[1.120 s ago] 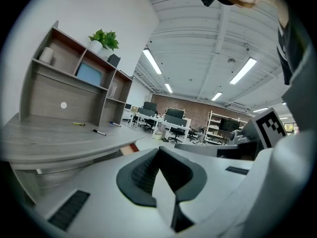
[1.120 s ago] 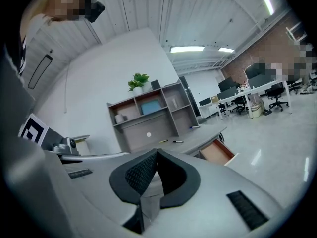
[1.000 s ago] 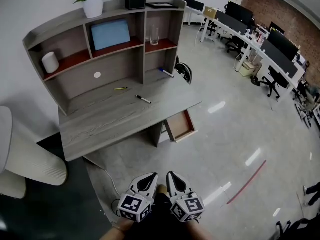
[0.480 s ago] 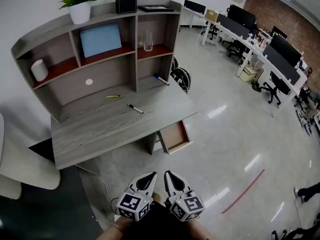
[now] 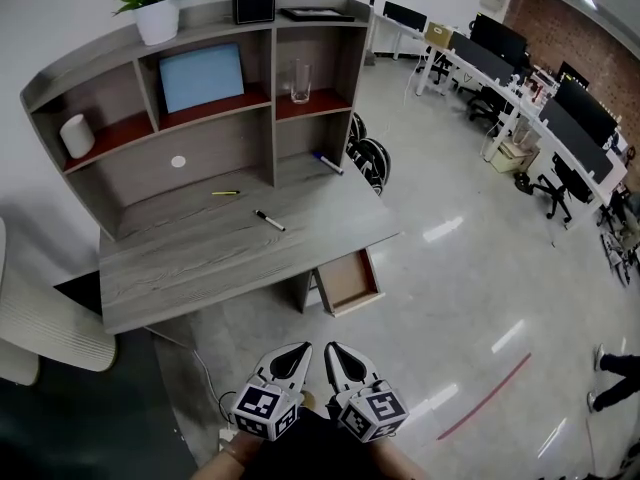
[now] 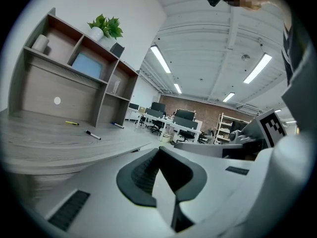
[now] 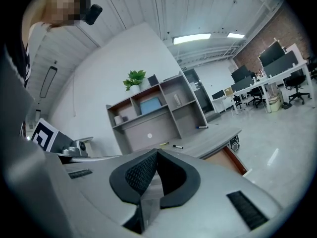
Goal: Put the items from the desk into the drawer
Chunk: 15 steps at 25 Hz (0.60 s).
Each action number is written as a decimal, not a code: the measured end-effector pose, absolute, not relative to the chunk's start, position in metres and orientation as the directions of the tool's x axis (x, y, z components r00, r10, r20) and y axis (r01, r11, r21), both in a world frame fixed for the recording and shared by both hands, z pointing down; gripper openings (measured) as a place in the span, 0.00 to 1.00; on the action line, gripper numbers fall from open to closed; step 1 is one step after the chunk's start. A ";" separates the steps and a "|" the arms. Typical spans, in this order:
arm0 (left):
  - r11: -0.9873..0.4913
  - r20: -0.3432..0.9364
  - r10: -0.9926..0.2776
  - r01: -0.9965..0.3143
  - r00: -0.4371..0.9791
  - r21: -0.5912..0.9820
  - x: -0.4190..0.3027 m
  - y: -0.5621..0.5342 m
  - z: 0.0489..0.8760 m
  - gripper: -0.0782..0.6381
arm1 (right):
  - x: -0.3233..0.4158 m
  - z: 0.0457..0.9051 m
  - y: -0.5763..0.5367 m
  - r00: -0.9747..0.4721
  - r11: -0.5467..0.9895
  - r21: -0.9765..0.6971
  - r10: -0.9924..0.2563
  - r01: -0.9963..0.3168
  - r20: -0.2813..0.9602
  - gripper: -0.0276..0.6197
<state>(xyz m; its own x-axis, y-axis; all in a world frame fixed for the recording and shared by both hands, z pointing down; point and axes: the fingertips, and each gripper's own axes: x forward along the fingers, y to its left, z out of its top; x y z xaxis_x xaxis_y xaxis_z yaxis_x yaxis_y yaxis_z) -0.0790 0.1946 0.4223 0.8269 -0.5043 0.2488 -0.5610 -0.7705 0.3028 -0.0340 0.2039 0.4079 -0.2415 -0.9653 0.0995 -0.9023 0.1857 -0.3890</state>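
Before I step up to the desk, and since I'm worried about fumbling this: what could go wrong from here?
1. The open drawer juts out low toward you, so a leg might knock it as you approach.
2. The black marker and yellow pen are thin and lie flat, so they may roll or slip when gripped.
3. A cable trails on the floor close by and could trip you.

the head view looks steeply down from well back, taking in the whole desk [image 5: 200,268], its shelves [image 5: 215,148], the open drawer [image 5: 350,280], and the left gripper [image 5: 291,354] and right gripper [image 5: 338,353] at the bottom edge. each gripper view looks low and almost level along its own jaws. all three views share the desk top and shelves.
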 end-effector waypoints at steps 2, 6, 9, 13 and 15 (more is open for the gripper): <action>-0.768 0.262 -0.505 -0.567 0.822 0.299 -0.079 0.197 0.425 0.15 | -0.032 0.412 0.207 -0.240 0.180 -0.406 -0.965 -0.896 0.101 0.09; -0.762 0.282 -0.508 -0.577 0.814 0.293 -0.083 0.201 0.427 0.15 | -0.031 0.415 0.211 -0.238 0.172 -0.416 -0.965 -0.893 0.112 0.09; -0.748 0.268 -0.520 -0.584 0.811 0.317 -0.085 0.204 0.426 0.15 | -0.033 0.415 0.212 -0.229 0.162 -0.420 -0.967 -0.893 0.114 0.09; -0.738 0.266 -0.528 -0.591 0.806 0.326 -0.085 0.205 0.428 0.15 | -0.035 0.419 0.212 -0.241 0.167 -0.423 -0.962 -0.891 0.128 0.09; -0.738 0.271 -0.531 -0.595 0.803 0.318 -0.085 0.202 0.427 0.15 | -0.033 0.419 0.209 -0.242 0.167 -0.426 -0.962 -0.889 0.129 0.09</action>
